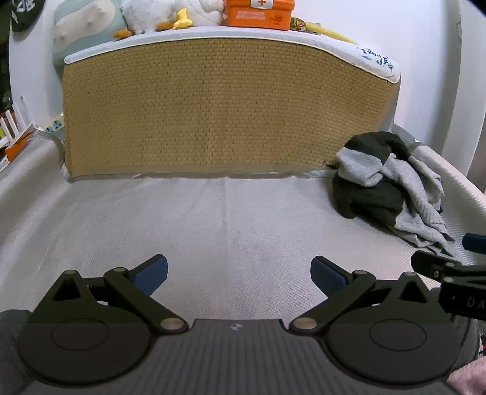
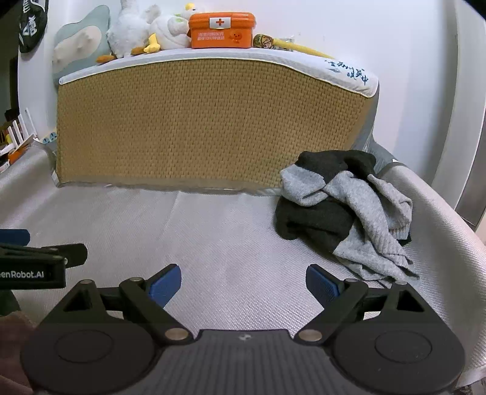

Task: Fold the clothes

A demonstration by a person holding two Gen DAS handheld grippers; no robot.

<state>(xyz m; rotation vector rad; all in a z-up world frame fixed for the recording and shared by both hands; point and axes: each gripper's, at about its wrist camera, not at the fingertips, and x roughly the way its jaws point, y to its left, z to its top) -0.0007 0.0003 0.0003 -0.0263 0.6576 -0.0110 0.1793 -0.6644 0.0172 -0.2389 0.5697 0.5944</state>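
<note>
A crumpled pile of grey and black clothes (image 1: 391,188) lies at the far right of the pale woven bed surface (image 1: 212,218), against the foot of an upright mattress. The right wrist view shows the same pile (image 2: 349,212) ahead and to the right. My left gripper (image 1: 238,276) is open over bare bedding, nothing between its blue pads. My right gripper (image 2: 243,284) is open too, its right fingertip (image 2: 322,285) just short of the pile's grey hem. Each gripper shows at the edge of the other's view.
An upright mattress with a tan woven face (image 1: 212,106) walls off the back. On its top edge sit plush toys (image 1: 170,12), an orange first-aid box (image 1: 258,12) and a yellow item. A white wall stands at the right; clutter lies far left.
</note>
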